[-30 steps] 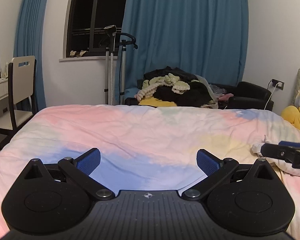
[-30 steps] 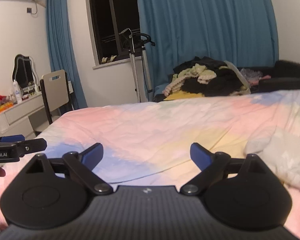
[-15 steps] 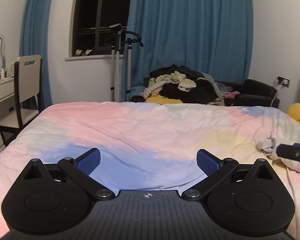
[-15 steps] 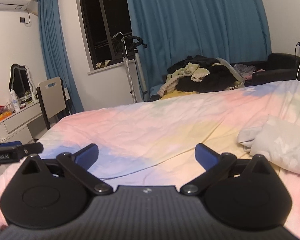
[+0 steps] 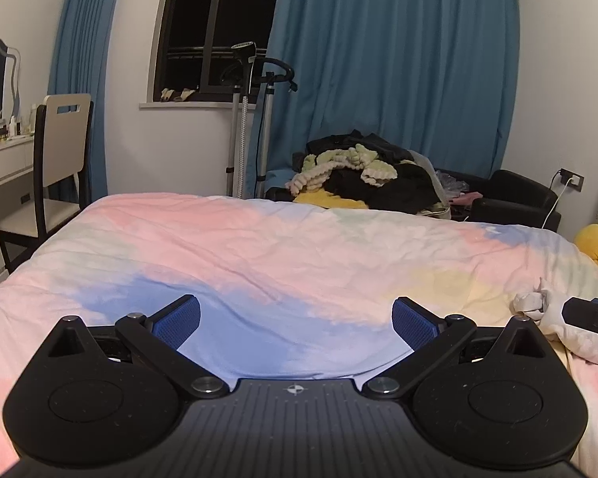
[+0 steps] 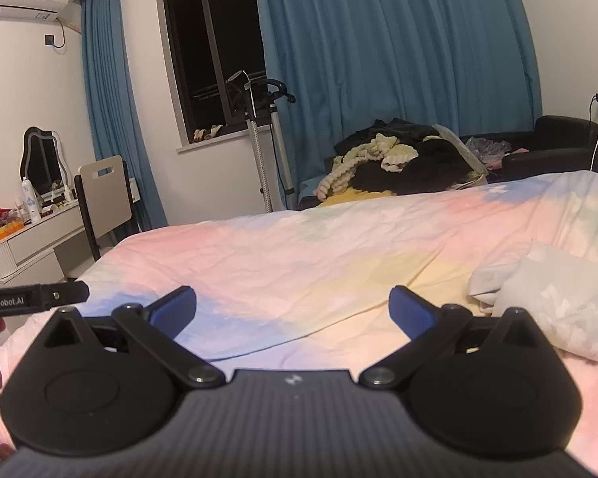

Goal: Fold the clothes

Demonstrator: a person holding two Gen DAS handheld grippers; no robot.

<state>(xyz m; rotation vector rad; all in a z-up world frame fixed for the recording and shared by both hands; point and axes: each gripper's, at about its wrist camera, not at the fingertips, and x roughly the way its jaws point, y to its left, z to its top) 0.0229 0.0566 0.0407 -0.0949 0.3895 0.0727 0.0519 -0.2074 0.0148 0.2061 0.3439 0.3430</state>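
**Both tools spread above the bed, garment off to the right**

The left tool [image 5: 296,318] and right tool [image 6: 293,307] both hover with fingers spread wide, holding nothing, over the pastel bedspread [image 5: 259,247]. The crumpled white garment [image 6: 554,298] lies on the bed's right side; the right wrist view shows most of it, the left only an edge [image 5: 554,318]. Only the right view shows the air conditioner [image 6: 20,0].

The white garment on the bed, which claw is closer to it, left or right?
Right. The right claw hangs open just left of the white garment; the left claw, also open, sits farther left, with the right one between.
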